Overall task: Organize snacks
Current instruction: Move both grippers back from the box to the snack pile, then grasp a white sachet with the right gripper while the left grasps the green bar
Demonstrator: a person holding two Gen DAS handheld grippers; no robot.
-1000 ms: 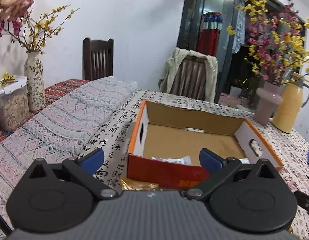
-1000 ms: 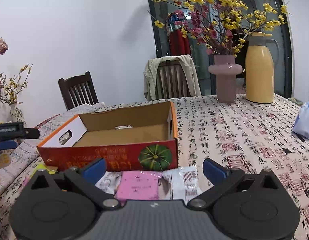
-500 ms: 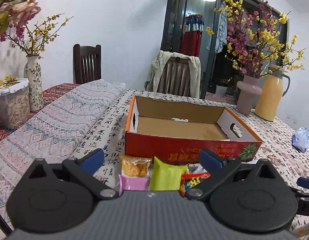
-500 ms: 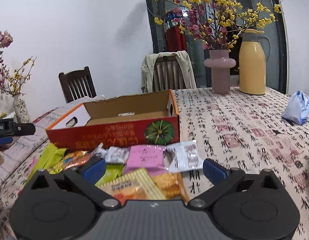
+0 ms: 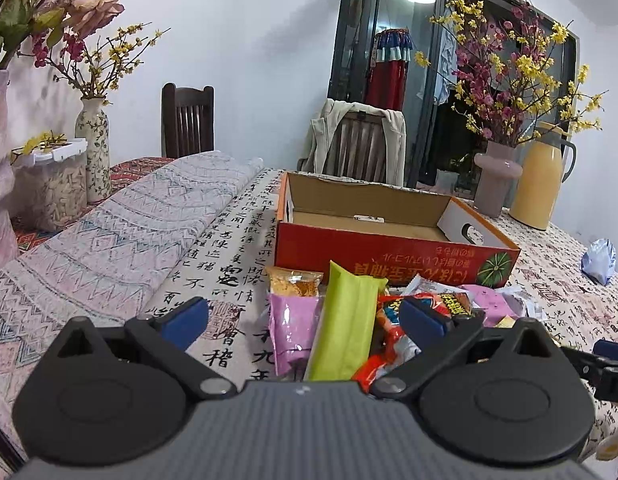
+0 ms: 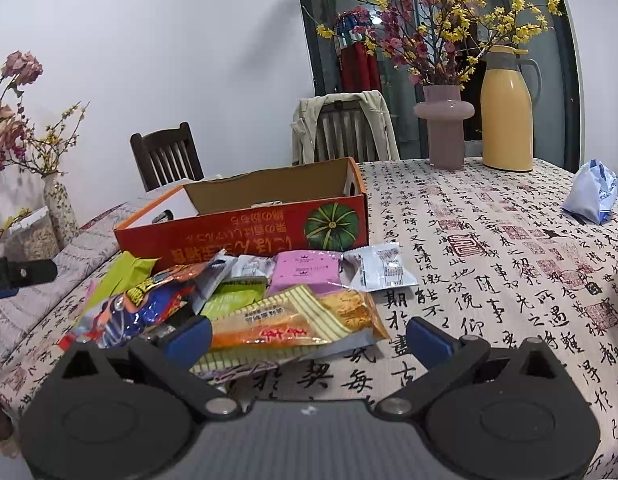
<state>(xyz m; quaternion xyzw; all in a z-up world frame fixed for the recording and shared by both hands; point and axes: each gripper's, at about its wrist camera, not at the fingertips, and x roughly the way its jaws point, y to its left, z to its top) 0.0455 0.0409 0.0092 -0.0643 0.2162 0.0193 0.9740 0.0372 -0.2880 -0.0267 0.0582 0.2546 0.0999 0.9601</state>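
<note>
Both claws, left gripper (image 5: 303,316) & right gripper (image 6: 309,334), gape wide, holding nothing. Snacks (image 6: 245,300) overlap beside the box (image 6: 269,220). Grab one & neighbours prob drag along.

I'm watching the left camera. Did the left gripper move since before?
Yes. The left gripper backed away from the cardboard box; a second ago it was right at the box's front wall.

I pull both tools back from the cardboard box (image 5: 393,236). My left hand-held gripper (image 5: 303,316), a second ago right over the box's near wall, now sits behind the snack pile (image 5: 349,320). My right hand-held gripper (image 6: 309,334) now shows far more packets (image 6: 269,300) ahead.
</note>
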